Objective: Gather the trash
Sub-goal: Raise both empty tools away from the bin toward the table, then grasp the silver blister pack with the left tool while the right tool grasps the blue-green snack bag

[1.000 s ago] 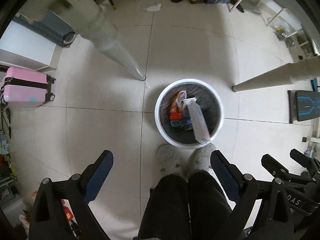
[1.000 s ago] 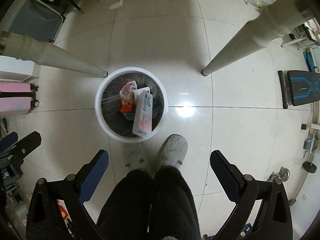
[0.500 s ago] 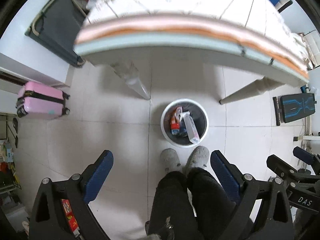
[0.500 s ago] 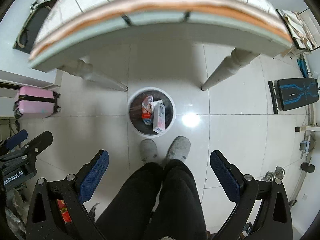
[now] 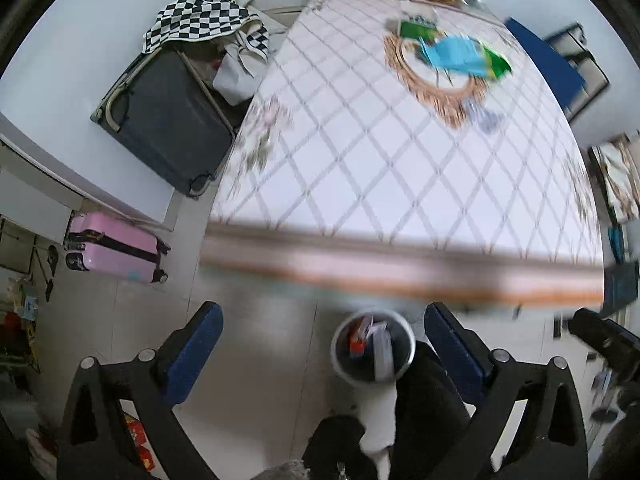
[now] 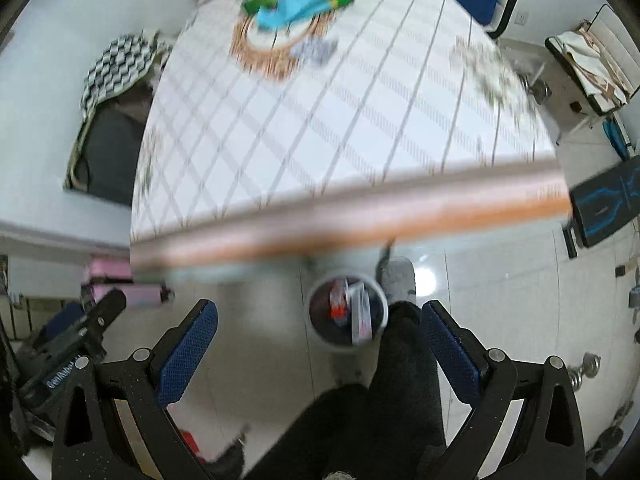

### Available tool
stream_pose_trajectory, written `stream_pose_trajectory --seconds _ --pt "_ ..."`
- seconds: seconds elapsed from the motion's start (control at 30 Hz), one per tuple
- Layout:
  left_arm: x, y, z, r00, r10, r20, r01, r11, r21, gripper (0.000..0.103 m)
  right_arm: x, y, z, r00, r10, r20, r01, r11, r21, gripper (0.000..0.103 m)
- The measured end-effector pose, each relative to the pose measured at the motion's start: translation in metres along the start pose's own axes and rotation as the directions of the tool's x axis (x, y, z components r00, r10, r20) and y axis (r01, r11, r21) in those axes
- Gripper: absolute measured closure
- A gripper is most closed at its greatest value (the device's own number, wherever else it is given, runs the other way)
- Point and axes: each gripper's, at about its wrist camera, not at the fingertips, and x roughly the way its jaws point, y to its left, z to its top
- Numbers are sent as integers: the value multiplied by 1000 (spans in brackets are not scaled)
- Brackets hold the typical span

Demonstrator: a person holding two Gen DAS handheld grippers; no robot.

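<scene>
I hold both claws, left [image 5: 320, 354] and right [image 6: 318, 346], apart and empty above the bin [image 5: 373, 347]. Next, as I judge it: reach the wrappers [image 5: 460, 54] on the worktop [image 5: 380, 168].

White bin [image 5: 373, 347] of wrappers under table edge

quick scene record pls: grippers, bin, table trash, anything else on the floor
left hand-held gripper: open, empty, above floor near table edge
right hand-held gripper: open, empty
bin: on floor by the person's feet, holds a red packet and a white box
table: diamond-pattern cloth, motion-blurred
table trash: blue and green wrappers at far end, on a round mat
floor items: pink suitcase, dark suitcase
</scene>
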Motion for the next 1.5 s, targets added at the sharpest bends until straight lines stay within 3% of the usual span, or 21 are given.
stream_pose_trajectory --seconds 0.17,0.23,0.37,0.4,0.43,0.5,0.57,0.63,0.8,0.9,1.0,1.1,1.2,1.3,1.4,1.5 --pt "30 -36 76 998 -11 -60 5 996 -93 0 11 -29 116 1000 -22 21 22 1000 -2 1" --pt "51 -56 108 991 -67 -116 49 987 -156 0 23 -46 169 999 -52 15 52 999 -7 1" --pt "98 -112 169 960 -175 -218 115 958 -263 1 60 -85 248 992 -126 -8 126 992 3 1" --pt "107 -130 185 958 -188 -215 137 962 -235 1 72 -98 266 990 -137 -22 137 991 7 1" --pt "117 -153 200 961 -166 -222 136 980 -145 1 80 -108 281 989 -144 -37 145 989 7 1" --pt "129 -194 218 971 -125 -206 142 987 73 1 99 -127 301 984 -163 -73 163 987 -7 1" --pt "137 -224 225 980 -81 -180 129 954 272 1 113 -142 317 979 -179 -97 178 984 -21 1" --pt "151 -242 230 975 -76 -206 153 909 387 1 124 -154 330 973 -202 -115 198 979 -51 1" --pt "177 -263 235 954 -61 -294 205 847 490 1 142 -175 348 969 -190 -159 185 982 -40 1" --pt "190 -269 235 945 -43 -325 212 837 504 5 149 -183 354 969 -174 -178 174 985 -19 1" --pt "191 -268 234 944 -67 -324 225 848 479 26 153 -186 357 969 -164 -186 164 986 -14 1" --pt "184 -263 235 946 -94 -310 233 862 451 37 155 -189 361 971 -153 -183 154 988 -12 1" --pt "179 -254 236 953 -88 -290 212 877 431 38 154 -187 362 975 -134 -179 136 991 -3 1" --pt "172 -241 239 966 -64 -249 157 912 378 38 150 -179 367 981 -107 -160 108 994 -3 1" --pt "165 -214 247 978 -37 -204 88 965 245 38 144 -166 375 989 -52 -138 54 998 14 1" --pt "161 -190 254 985 -3 -172 25 991 129 38 142 -147 394 993 43 -107 -38 998 52 1"
